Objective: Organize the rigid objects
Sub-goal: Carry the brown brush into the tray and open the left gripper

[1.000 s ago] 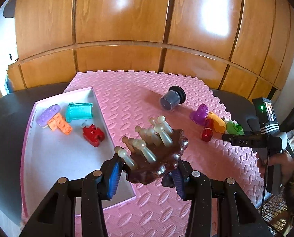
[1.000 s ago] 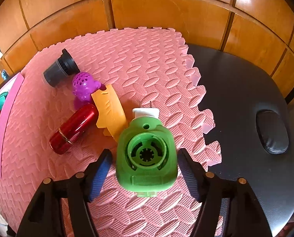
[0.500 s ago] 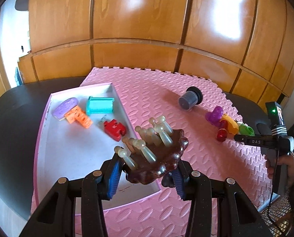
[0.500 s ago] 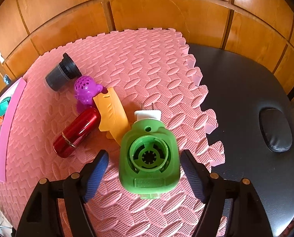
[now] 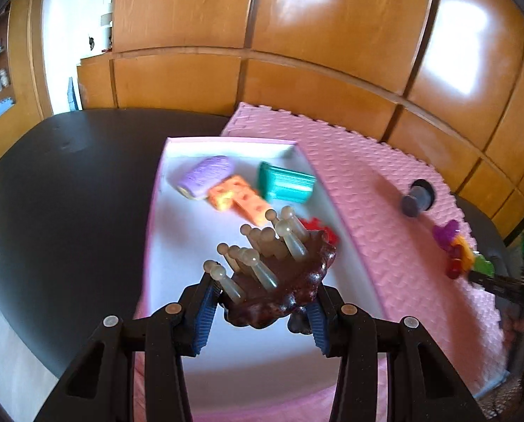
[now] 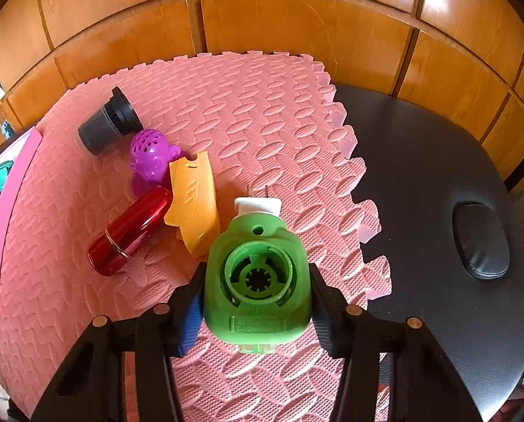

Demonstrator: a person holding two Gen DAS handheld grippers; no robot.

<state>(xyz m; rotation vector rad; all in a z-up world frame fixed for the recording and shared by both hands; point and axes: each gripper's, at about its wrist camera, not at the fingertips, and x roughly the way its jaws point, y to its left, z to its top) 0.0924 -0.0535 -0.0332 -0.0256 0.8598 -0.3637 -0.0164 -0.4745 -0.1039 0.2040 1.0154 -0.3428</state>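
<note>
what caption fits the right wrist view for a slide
Right gripper shut on green plug-in device over the pink foam mat.

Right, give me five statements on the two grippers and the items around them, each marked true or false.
1. The left gripper is clamped on the brown massager. True.
2. The tray has nothing in it. False: the teal case and other pieces lie inside.
3. The right gripper has its pads against the green plug-in device. True.
4. The red tube stands upright. False: it lies on the mat.
5. The purple toy sits inside the tray. False: it is on the mat.
</note>
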